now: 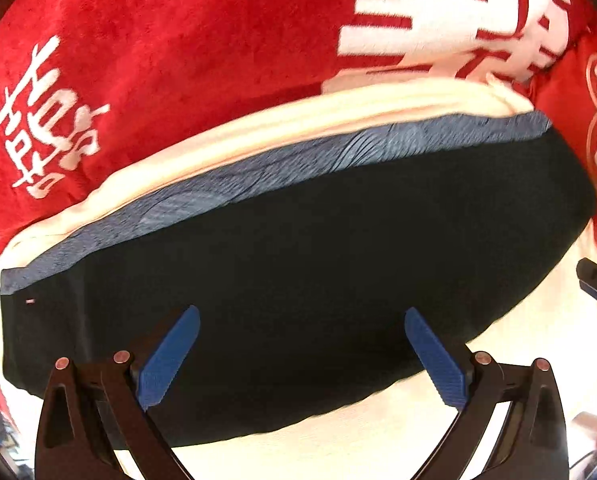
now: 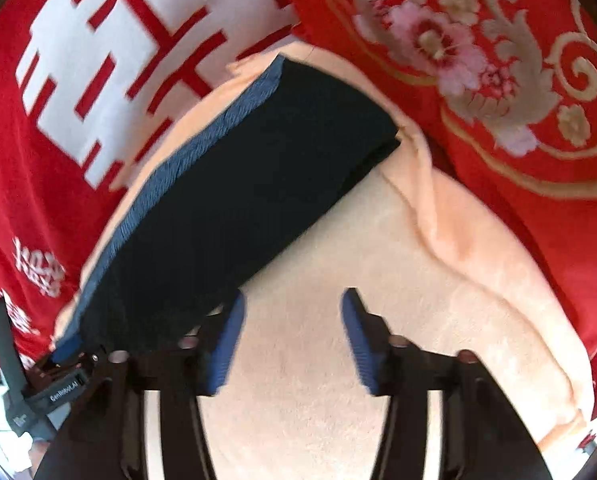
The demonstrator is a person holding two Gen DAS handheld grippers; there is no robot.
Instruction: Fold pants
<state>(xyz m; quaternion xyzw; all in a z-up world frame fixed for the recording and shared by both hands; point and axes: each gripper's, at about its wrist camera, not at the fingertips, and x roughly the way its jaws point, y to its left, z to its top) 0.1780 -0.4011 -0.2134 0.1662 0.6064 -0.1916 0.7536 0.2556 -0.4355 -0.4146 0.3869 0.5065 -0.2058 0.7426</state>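
Observation:
The pants (image 1: 298,264) lie folded into a dark oblong with a blue-grey band (image 1: 258,168) along the far edge, resting on a cream blanket (image 1: 378,432). My left gripper (image 1: 302,314) hovers over the near half of the pants, jaws wide open and holding nothing. In the right wrist view the pants (image 2: 234,208) run diagonally from lower left to upper right. My right gripper (image 2: 294,296) is open above the cream blanket (image 2: 318,380), with its left fingertip (image 2: 234,320) close to the pants' near edge and nothing between the pads.
A red bedspread with white characters (image 1: 146,40) surrounds the blanket. A red cushion with a floral pattern (image 2: 478,60) lies at the upper right. The left gripper's body (image 2: 58,384) shows at the lower left of the right wrist view; the right gripper's tip (image 1: 596,284) shows at the left view's right edge.

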